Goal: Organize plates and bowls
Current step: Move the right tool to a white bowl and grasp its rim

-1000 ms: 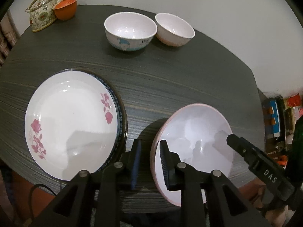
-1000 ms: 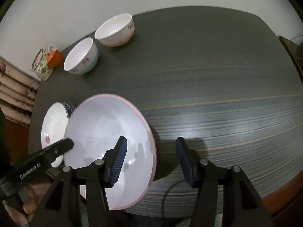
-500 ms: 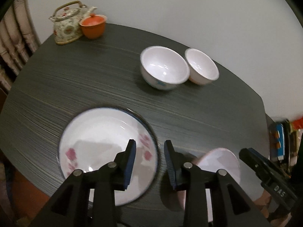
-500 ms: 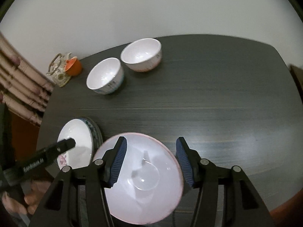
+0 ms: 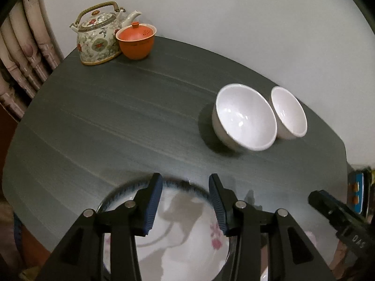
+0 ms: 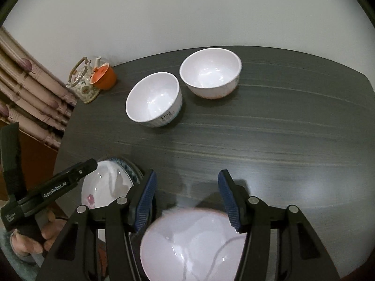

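The left claw [image 5: 185, 196] hangs with its jaws wide apart and nothing between them, above the far rim of the flowered plate [image 5: 187, 241], a white plate with pink blossoms and a dark blue edge that lies at the near left of the dark desk [image 5: 131, 121]. From the right wrist view this plate seems to rest on a second patterned one, though the blur at its edge makes that hard to settle. The right claw [image 6: 186, 194] is likewise spread wide and empty, poised over the pink-rimmed plate [image 6: 194, 243], which lies at the near edge of the desk just right of the flowered plate [image 6: 105, 189]; its near rim is motion-blurred. Farther back, two white bowls stand upright close beside each other: the bowl with blue print [image 6: 153, 99] on the left and the plain bowl [image 6: 211, 72] on the right, rims nearly touching. At the far left corner of the desk a floral teapot [image 5: 99, 35] stands against an orange lidded cup [image 5: 136, 39]. A hand [image 6: 30, 241] grips the left claw's handle at the lower left of the right wrist view.
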Motion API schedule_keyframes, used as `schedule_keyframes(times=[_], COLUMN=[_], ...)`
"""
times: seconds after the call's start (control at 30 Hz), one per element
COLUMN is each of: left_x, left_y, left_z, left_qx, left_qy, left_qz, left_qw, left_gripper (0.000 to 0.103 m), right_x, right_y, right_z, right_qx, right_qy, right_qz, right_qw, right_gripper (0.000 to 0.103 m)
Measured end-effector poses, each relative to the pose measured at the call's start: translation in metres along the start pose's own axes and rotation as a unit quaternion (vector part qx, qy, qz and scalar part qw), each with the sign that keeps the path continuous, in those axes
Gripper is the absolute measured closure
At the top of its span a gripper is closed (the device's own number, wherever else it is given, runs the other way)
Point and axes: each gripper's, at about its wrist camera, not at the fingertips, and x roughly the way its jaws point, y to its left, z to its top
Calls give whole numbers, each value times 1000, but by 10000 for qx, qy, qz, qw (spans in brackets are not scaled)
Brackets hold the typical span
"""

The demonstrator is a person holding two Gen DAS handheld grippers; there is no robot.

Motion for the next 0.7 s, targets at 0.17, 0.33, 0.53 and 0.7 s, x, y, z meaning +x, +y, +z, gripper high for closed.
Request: schedule_keyframes(times=[0.17,0.33,0.53,0.7], left_x=[16,34,57,80], left_y=[1,-4,-11,-19], left_z=[30,54,78,87], left_qx=[-101,-40,-117,-119], left_qy=[-9,66,180,354], left_qz=[-171,-205,-460,-468], left_qw=[9998,9998,9987,9982], left_gripper=[61,61,61,61], right_x=[24,46,67,90], right_y=[9,19,24,27], right_z=[29,50,75,92], right_qx=[74,38,120,192], right_qy=[105,161,175,300], right_qz=[23,1,-37,-14], right_qw=[9999,9999,9998,9994], right_gripper=[51,51,51,51])
